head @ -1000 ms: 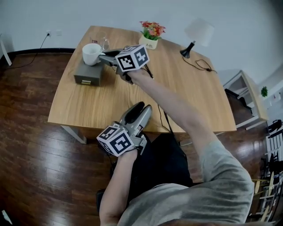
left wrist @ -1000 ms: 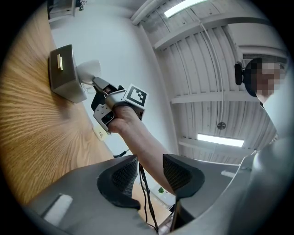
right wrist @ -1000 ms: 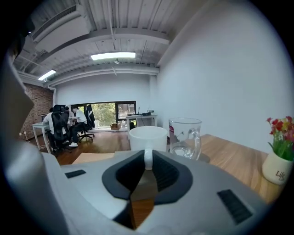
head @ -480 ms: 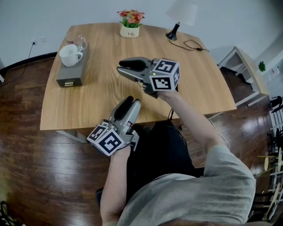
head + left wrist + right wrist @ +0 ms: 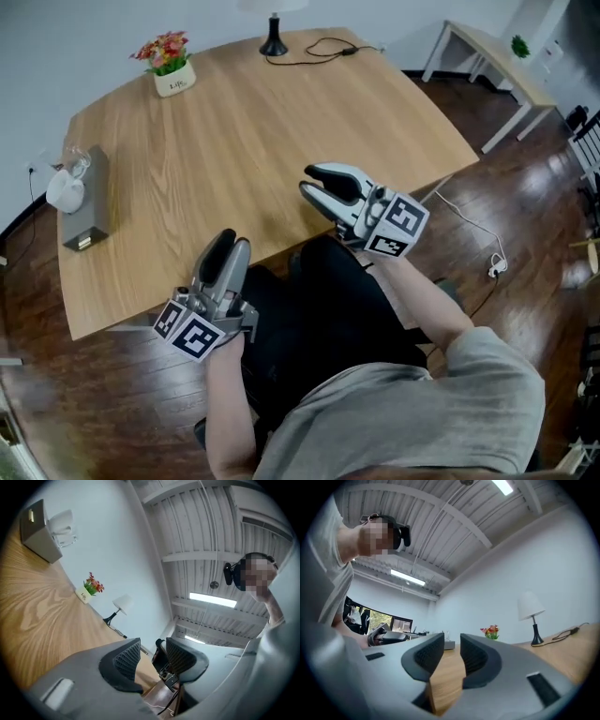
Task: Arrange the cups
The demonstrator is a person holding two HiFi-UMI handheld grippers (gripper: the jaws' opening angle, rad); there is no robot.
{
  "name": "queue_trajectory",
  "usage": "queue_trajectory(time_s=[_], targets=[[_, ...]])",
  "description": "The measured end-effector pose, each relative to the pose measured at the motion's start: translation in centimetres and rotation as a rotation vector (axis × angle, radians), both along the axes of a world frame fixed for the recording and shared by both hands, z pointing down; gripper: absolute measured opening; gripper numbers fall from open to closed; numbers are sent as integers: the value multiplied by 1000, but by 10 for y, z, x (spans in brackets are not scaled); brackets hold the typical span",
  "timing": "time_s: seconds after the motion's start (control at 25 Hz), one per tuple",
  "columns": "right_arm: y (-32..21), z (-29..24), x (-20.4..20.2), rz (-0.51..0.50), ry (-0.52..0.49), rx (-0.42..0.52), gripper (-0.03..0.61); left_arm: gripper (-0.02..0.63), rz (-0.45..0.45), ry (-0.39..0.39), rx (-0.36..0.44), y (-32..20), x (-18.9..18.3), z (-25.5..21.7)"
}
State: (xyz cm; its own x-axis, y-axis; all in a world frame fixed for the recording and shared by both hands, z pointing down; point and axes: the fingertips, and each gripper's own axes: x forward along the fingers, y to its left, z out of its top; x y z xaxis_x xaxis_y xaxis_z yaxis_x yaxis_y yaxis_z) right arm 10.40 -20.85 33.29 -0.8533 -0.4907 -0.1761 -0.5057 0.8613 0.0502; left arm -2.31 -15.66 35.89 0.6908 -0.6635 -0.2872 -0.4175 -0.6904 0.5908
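Two grippers hover over the near edge of the wooden table (image 5: 262, 122), both empty; the left gripper (image 5: 228, 246) has its jaws parted, the right gripper (image 5: 311, 184) shows a narrower gap with only tabletop behind it; the white cup (image 5: 62, 191) sits on a grey box (image 5: 86, 211) at the table's left edge, well apart from both, a clear glass (image 5: 79, 161) just beside it; farther back stand a flower pot (image 5: 171, 70) and a lamp (image 5: 274, 43).

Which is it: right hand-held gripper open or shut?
Open: the right hand-held gripper has its jaws apart, only bare table between them.
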Motion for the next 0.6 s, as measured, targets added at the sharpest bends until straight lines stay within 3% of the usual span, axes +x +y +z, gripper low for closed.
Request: queue_trajectory(time_s=[0.16,0.4,0.6], targets=[[17,7,17,-5,-3,31,104,166,36,-78,21,5,27,5],[23,12,6,-59,49,11,104,166,48,-82,18,7,42,7],[19,12,11,-68,-9,-46,104,166,40,-80,17,8,36,6]])
